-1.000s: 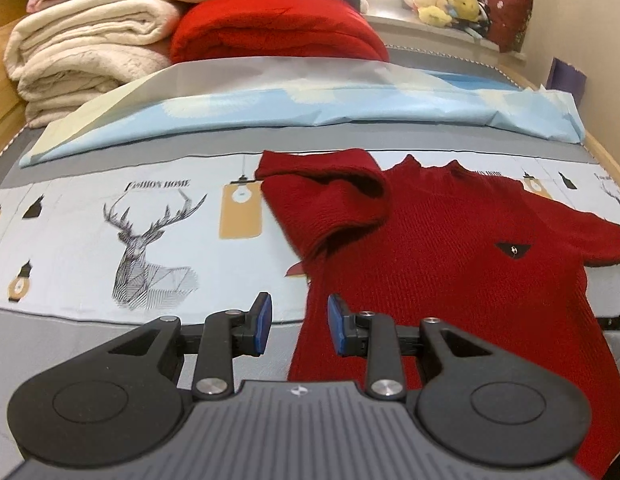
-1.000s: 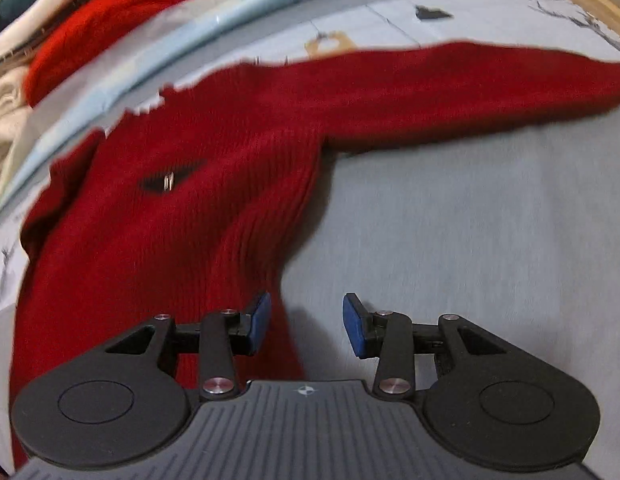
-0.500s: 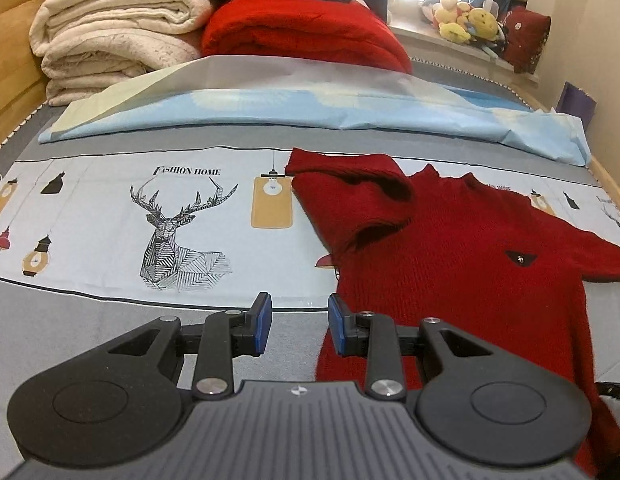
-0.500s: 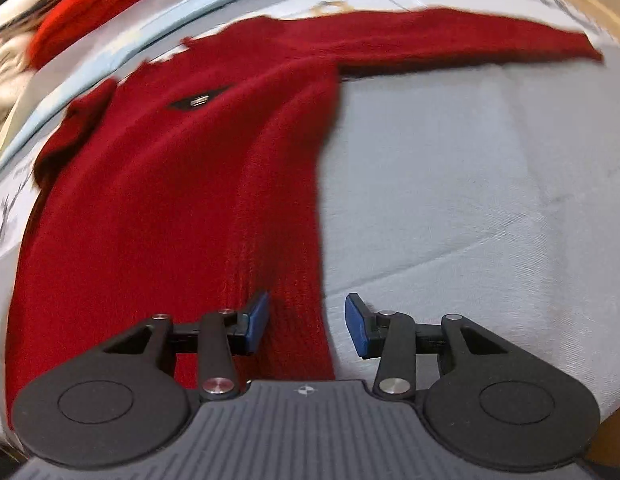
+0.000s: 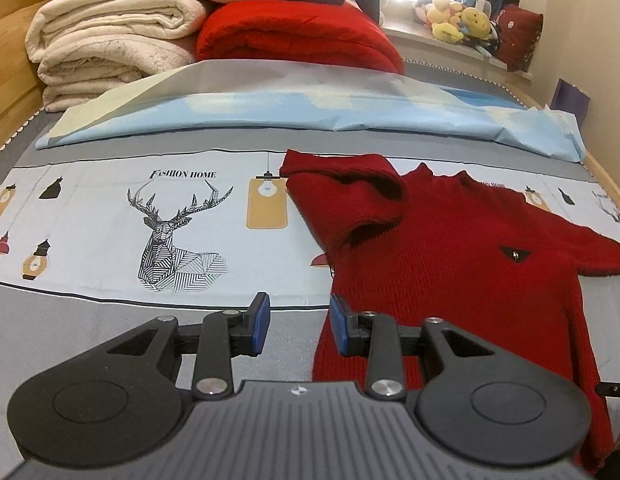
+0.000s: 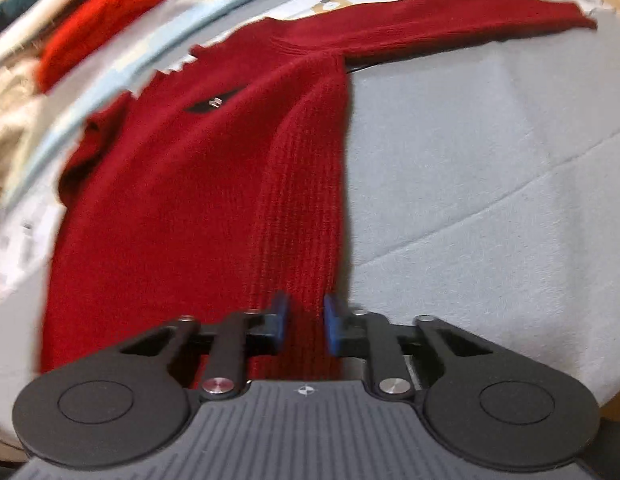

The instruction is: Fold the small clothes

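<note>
A dark red knitted sweater [image 5: 462, 264] lies flat on the bed, front up, with a small black badge on the chest. Its left sleeve [image 5: 350, 200] is folded in over the chest. Its other sleeve [image 6: 470, 16] stretches straight out to the right. My left gripper [image 5: 295, 326] is open and empty, just left of the sweater's lower left edge. My right gripper [image 6: 303, 326] hovers over the sweater's lower right side edge [image 6: 310, 240], jaws narrowed but still apart, with red knit showing between them.
The printed sheet with a deer drawing [image 5: 177, 236] covers the bed. A light blue folded sheet [image 5: 310, 116] lies behind the sweater. Folded cream blankets [image 5: 109, 48] and a red blanket [image 5: 297, 36] are stacked at the back. Plush toys [image 5: 458, 24] sit on the sill.
My left gripper has pulled back, so the sweater looks farther and to the right. My right gripper has shifted onto the sweater's right side edge and its jaws have narrowed.
</note>
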